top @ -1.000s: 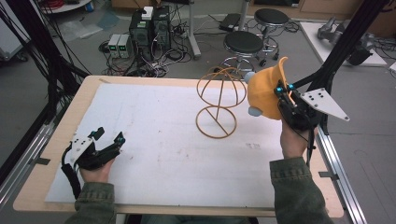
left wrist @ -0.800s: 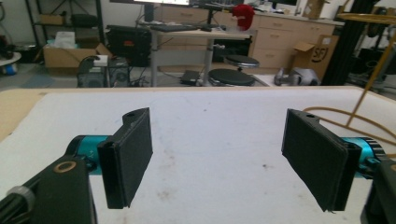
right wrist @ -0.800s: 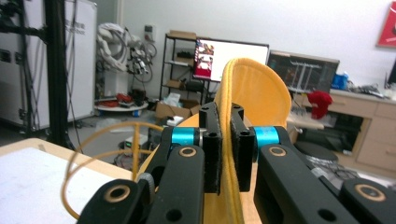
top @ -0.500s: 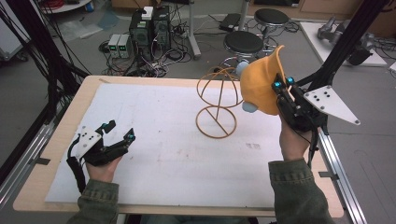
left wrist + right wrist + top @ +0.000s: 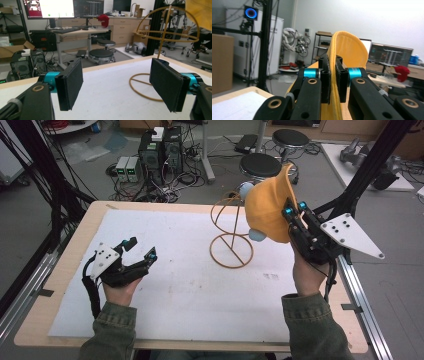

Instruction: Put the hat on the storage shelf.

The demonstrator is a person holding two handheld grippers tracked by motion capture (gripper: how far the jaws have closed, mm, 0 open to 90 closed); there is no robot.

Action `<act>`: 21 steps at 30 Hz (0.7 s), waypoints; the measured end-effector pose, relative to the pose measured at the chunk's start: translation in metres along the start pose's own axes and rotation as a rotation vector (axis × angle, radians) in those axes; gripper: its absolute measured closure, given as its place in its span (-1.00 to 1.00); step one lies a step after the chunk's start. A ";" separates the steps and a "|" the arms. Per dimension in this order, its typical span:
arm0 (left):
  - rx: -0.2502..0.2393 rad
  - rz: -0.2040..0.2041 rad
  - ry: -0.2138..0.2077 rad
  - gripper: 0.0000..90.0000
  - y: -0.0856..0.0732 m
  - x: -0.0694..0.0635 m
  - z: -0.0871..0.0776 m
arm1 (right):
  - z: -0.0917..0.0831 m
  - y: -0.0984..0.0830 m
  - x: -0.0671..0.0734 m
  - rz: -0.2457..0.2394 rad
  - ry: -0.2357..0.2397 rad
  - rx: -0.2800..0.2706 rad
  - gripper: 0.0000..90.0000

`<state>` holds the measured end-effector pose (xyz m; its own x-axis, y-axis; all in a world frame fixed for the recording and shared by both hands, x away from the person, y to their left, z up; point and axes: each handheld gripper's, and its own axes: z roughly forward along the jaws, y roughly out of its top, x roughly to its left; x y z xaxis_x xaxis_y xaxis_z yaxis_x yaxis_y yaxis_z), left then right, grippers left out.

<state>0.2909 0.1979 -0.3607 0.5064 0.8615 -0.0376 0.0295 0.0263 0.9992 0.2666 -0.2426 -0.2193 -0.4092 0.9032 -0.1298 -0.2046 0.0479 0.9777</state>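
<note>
The cap [image 5: 266, 209] hung in the air at the far right, just beside the wire stand [image 5: 231, 231], its edge clamped between the right gripper's [image 5: 295, 212] jaws. The left gripper [image 5: 141, 248] hovered over the near-left table [image 5: 200, 300], jaws spread, holding nothing.

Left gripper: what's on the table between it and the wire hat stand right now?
Nothing. In the high view the white mat is bare between the open left gripper and the wire hat stand; the left gripper view shows the same.
</note>
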 end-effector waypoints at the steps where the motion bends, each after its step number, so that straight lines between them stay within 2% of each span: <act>1: 0.000 0.000 0.000 -0.38 0.000 0.000 0.000 | 0.000 0.000 0.000 0.000 0.000 0.000 0.91; 2: -0.002 0.000 -0.001 -0.37 0.001 -0.001 0.001 | -0.001 0.001 0.004 0.009 0.018 -0.006 0.91; 5: -0.011 -0.003 -0.007 -0.37 0.004 -0.002 0.003 | 0.000 0.002 0.009 0.011 0.033 -0.014 0.91; 13: -0.017 -0.018 -0.026 -0.37 0.010 -0.003 0.006 | 0.003 0.003 0.036 -0.011 0.096 -0.033 0.91; 21: -0.053 -0.022 -0.056 -0.36 0.032 -0.005 0.010 | 0.002 0.009 0.055 -0.021 0.145 -0.061 0.91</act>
<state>0.2981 0.1895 -0.3288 0.5539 0.8305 -0.0583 -0.0036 0.0724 0.9974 0.2446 -0.1917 -0.2172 -0.5272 0.8311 -0.1769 -0.2666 0.0358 0.9631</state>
